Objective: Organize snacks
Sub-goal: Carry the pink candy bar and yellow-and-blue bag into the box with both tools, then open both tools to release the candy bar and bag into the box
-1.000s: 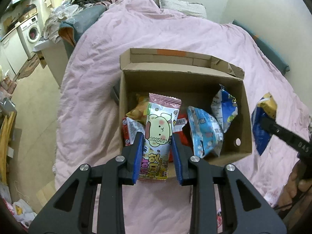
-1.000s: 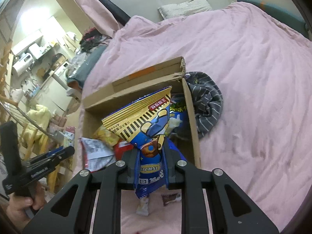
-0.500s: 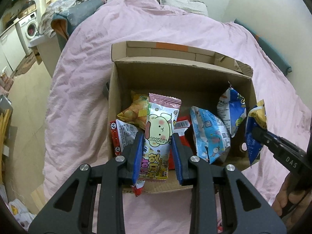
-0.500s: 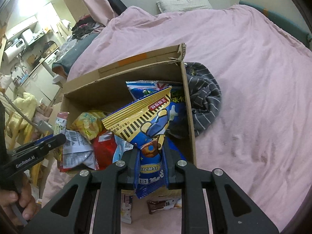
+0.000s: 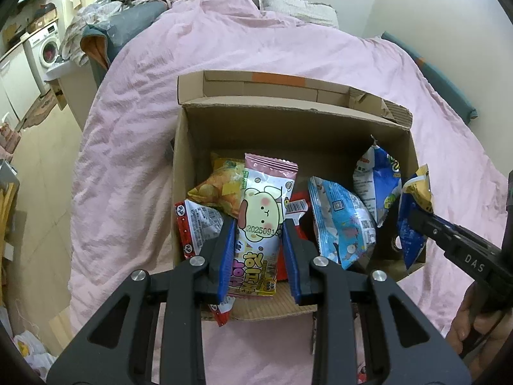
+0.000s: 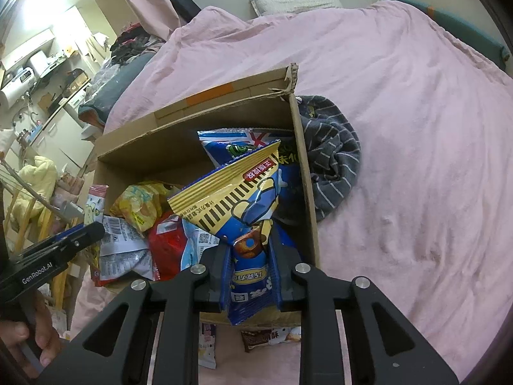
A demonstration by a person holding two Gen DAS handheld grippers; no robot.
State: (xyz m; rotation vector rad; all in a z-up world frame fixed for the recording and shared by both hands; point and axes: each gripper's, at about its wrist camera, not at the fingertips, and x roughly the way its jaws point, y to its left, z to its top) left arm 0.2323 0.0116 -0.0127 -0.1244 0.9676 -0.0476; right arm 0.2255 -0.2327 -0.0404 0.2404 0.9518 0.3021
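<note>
An open cardboard box (image 5: pixel 288 122) stands on the pink bedspread with several snack bags in it. My left gripper (image 5: pixel 258 221) is shut on a pink-and-white packet (image 5: pixel 263 205) with a cartoon puppy, held over the box's near left part. My right gripper (image 6: pixel 248 240) holds a blue-and-yellow packet (image 6: pixel 237 192) over the box's (image 6: pixel 154 150) near right corner. Its jaws are opening, and the packet is still pinched between the pads. The left wrist view shows the right gripper (image 5: pixel 416 215) at the box's right wall. The right wrist view shows the left gripper (image 6: pixel 93 231).
A grey striped cloth (image 6: pixel 333 157) lies against the box's right side. Small loose packets (image 6: pixel 272 340) lie on the bedspread in front of the box. Inside are a light-blue bag (image 5: pixel 340 224) and a yellow crisp bag (image 5: pixel 221 186). The bed's left edge drops to a cluttered floor.
Both grippers have come closer over the box with their packets. The right gripper has brought the blue-and-yellow packet from outside the right wall to the box's near right corner.
</note>
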